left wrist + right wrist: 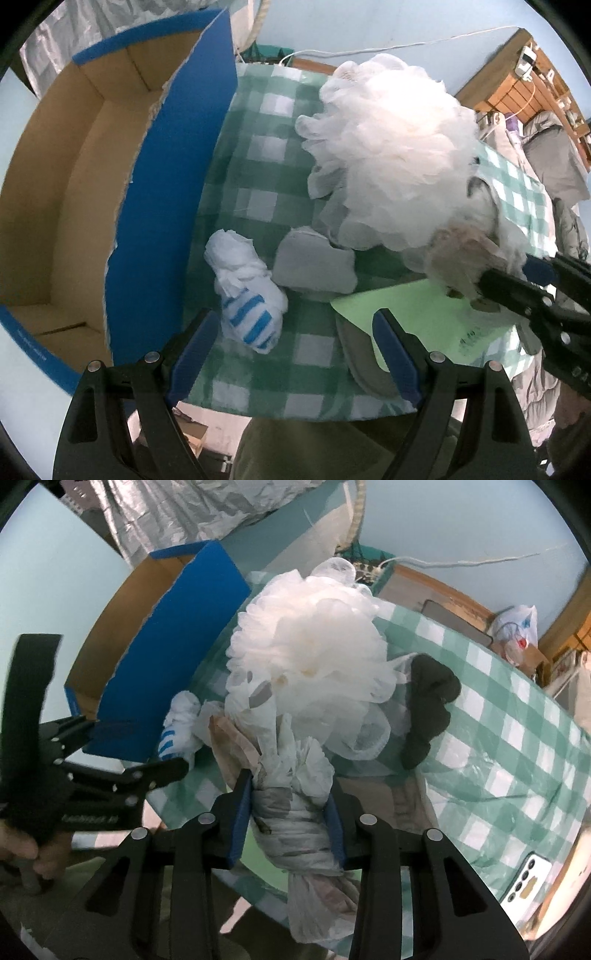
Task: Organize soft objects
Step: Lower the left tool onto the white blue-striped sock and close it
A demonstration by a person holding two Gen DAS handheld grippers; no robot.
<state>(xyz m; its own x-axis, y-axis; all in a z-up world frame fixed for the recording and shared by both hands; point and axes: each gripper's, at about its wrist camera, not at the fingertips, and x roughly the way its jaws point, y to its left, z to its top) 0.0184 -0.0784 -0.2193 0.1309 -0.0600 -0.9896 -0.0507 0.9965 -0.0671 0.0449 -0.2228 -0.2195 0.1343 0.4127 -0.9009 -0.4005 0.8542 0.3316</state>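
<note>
The right gripper (291, 808) clamped a knotted plastic bag (295, 812) bearing a white mesh pouf (314, 646), while the left gripper (295, 350) hovered wide open above a blue-striped bundle (247, 295)

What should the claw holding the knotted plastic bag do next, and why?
Probably carry it left toward the open cardboard box. The right claw is already shut on the knotted plastic bag, the box shows nothing in the part we can see, and the white mesh pouf sits between, so lifting over it looks wise.
</note>
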